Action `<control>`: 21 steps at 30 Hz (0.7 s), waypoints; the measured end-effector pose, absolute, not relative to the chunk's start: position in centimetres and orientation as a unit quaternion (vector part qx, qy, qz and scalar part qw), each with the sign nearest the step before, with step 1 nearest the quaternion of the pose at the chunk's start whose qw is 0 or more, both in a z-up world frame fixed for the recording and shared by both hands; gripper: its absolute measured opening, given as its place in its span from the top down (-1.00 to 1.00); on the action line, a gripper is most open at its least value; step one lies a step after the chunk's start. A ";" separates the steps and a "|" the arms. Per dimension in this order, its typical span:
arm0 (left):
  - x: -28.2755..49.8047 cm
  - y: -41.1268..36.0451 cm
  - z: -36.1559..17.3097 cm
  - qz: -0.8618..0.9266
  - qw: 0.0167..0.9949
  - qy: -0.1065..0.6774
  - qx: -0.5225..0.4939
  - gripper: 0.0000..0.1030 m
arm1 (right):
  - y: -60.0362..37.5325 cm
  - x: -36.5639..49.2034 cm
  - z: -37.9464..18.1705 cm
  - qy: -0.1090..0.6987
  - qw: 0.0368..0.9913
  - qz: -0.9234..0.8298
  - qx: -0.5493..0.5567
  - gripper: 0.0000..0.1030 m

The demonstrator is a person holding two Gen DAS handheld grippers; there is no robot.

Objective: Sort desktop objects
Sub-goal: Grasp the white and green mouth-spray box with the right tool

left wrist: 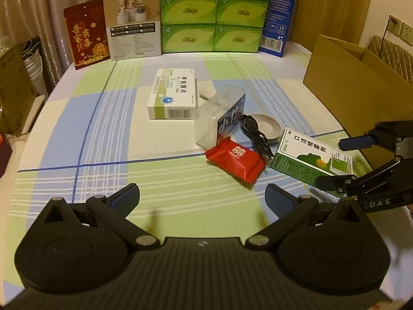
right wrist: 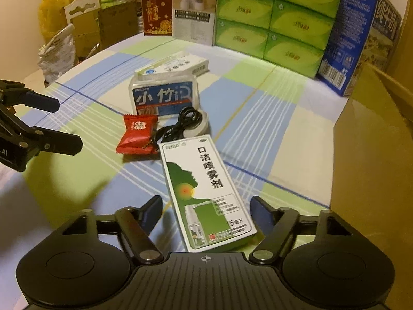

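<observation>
A green-and-white spray box lies flat on the checked tablecloth, its near end between the fingers of my right gripper. The pads stand just off its sides, so that gripper is open. In the left wrist view the right gripper straddles the same spray box. My left gripper is open over bare cloth, with a red candy packet just ahead to its right. Behind it lie a black cable across a small white dish, a clear plastic box with a blue label and a white medicine box.
An open cardboard box stands at the table's right side. Green tissue packs, a blue carton, a white box and a red packet line the back edge. Bags and cartons are piled beyond the left edge.
</observation>
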State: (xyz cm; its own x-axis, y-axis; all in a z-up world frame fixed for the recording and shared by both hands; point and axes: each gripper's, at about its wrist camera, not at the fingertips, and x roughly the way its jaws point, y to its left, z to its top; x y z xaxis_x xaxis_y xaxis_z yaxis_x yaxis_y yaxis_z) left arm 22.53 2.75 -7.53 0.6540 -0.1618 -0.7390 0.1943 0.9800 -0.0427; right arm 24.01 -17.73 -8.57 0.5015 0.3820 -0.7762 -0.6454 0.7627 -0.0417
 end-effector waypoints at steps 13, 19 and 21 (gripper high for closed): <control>23.1 1.7 -8.2 -0.110 0.904 0.413 0.018 -0.97 | -17.5 23.6 -8.3 0.402 0.857 0.280 -0.162 -0.03; 24.0 1.1 -8.8 -0.114 0.902 0.417 0.019 -0.97 | -17.0 23.5 -8.3 0.400 0.852 0.298 -0.158 -0.02; 24.1 1.2 -8.7 -0.112 0.901 0.418 0.020 -0.97 | -16.6 23.2 -8.2 0.397 0.850 0.308 -0.160 -0.02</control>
State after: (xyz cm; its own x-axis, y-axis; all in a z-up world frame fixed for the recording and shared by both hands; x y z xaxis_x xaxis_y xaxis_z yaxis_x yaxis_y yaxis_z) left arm 24.15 1.18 -8.69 0.6261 -0.1857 -0.7573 0.2187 0.9741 -0.0581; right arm 23.19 -16.61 -8.17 0.4952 0.3971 -0.7727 -0.6514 0.7582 -0.0278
